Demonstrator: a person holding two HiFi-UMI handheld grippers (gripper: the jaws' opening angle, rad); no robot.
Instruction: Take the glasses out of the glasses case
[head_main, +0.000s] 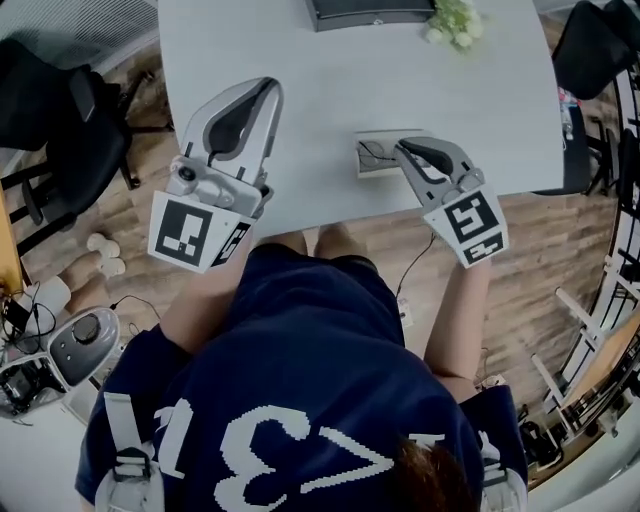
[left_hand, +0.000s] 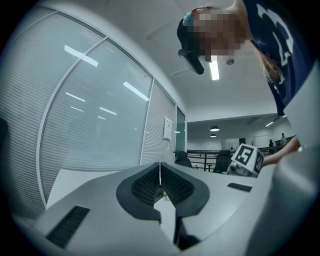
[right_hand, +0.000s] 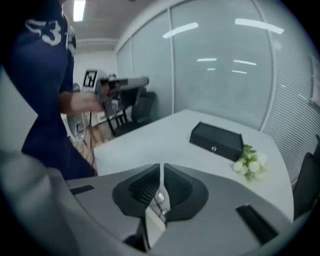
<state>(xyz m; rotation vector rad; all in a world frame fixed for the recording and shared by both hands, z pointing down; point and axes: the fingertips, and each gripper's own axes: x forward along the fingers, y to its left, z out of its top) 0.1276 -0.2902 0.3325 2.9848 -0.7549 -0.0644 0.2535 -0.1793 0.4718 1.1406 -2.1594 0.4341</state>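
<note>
The black glasses case (head_main: 370, 12) lies closed at the far edge of the light grey table (head_main: 330, 90). In the right gripper view the case (right_hand: 217, 140) sits well ahead of the jaws, lid down, with no glasses in sight. My left gripper (head_main: 268, 88) is held up above the table's near left part, jaws shut with nothing between them (left_hand: 160, 167). My right gripper (head_main: 402, 148) hovers over the near right part, also shut and empty (right_hand: 161, 170). Both grippers are far short of the case.
A small bunch of white flowers (head_main: 455, 22) lies right of the case, also visible as flowers (right_hand: 251, 163) in the right gripper view. A cable outlet plate (head_main: 378, 155) is set in the table under the right gripper. Office chairs (head_main: 60, 120) stand to the left.
</note>
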